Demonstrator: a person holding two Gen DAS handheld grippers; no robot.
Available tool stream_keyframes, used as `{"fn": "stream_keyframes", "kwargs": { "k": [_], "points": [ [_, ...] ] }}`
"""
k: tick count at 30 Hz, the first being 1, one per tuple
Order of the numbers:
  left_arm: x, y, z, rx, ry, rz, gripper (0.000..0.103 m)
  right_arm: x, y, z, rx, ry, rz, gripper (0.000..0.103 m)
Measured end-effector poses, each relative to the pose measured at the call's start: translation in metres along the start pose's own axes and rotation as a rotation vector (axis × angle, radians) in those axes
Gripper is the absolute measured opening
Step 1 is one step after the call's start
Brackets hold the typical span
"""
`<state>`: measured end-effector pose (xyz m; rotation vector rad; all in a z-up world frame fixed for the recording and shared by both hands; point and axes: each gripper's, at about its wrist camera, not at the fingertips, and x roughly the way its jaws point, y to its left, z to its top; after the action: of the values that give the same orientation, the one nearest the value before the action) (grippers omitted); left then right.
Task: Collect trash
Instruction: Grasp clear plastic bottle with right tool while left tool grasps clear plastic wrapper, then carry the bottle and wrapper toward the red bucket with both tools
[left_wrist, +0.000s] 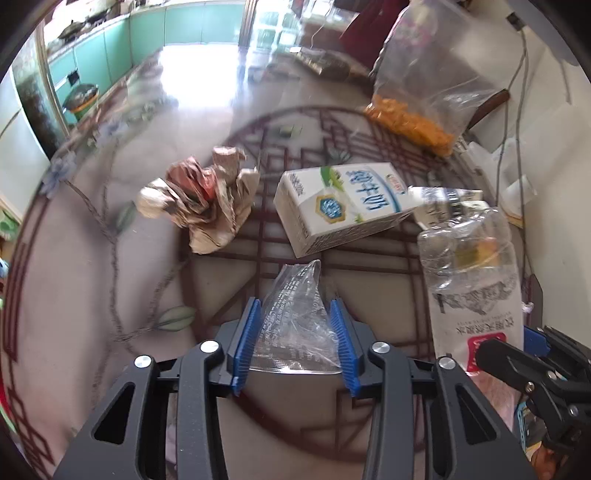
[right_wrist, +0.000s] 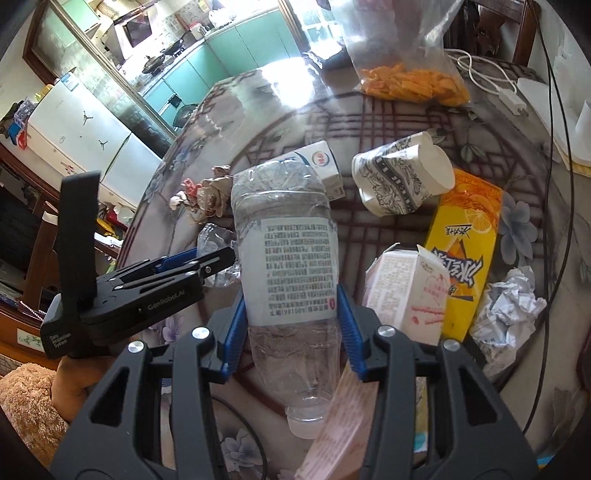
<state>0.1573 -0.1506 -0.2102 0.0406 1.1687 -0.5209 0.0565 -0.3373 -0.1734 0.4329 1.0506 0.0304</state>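
Note:
My left gripper (left_wrist: 295, 314) is shut on a crumpled clear plastic wrapper (left_wrist: 295, 321) and holds it over the table. My right gripper (right_wrist: 290, 306) is shut on an empty clear plastic bottle (right_wrist: 288, 258), bottom pointing away; the bottle also shows at the right of the left wrist view (left_wrist: 469, 273). On the table lie a crumpled brown paper wad (left_wrist: 199, 199), a white milk carton (left_wrist: 343, 206), a crushed paper cup (right_wrist: 402, 181), a yellow drink carton (right_wrist: 465, 258), a pink-and-white carton (right_wrist: 410, 291) and a crumpled white paper ball (right_wrist: 506, 317).
A round glass-topped table (left_wrist: 110, 266) with a dark red lattice pattern holds it all. A clear bag of orange snacks (right_wrist: 410, 85) stands at the far side. White cables and a charger (right_wrist: 509, 99) lie at the right. A kitchen and fridge (right_wrist: 81, 125) lie beyond.

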Motion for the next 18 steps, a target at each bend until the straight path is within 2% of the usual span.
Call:
{"fn": "stream_keyframes", "kwargs": {
  "k": [6, 14, 18],
  "points": [
    [-0.044, 0.0, -0.01, 0.036, -0.077, -0.014, 0.025, -0.016, 0.017, -0.008, -0.021, -0.028, 0.0, 0.045],
    [-0.099, 0.018, -0.041, 0.017, -0.14, -0.009, 0.022, -0.036, 0.046, -0.02, -0.063, -0.064, 0.012, 0.045],
    [-0.118, 0.033, -0.058, -0.004, -0.163, 0.019, 0.022, -0.043, 0.061, -0.024, -0.089, -0.079, 0.011, 0.045]
  ]
}}
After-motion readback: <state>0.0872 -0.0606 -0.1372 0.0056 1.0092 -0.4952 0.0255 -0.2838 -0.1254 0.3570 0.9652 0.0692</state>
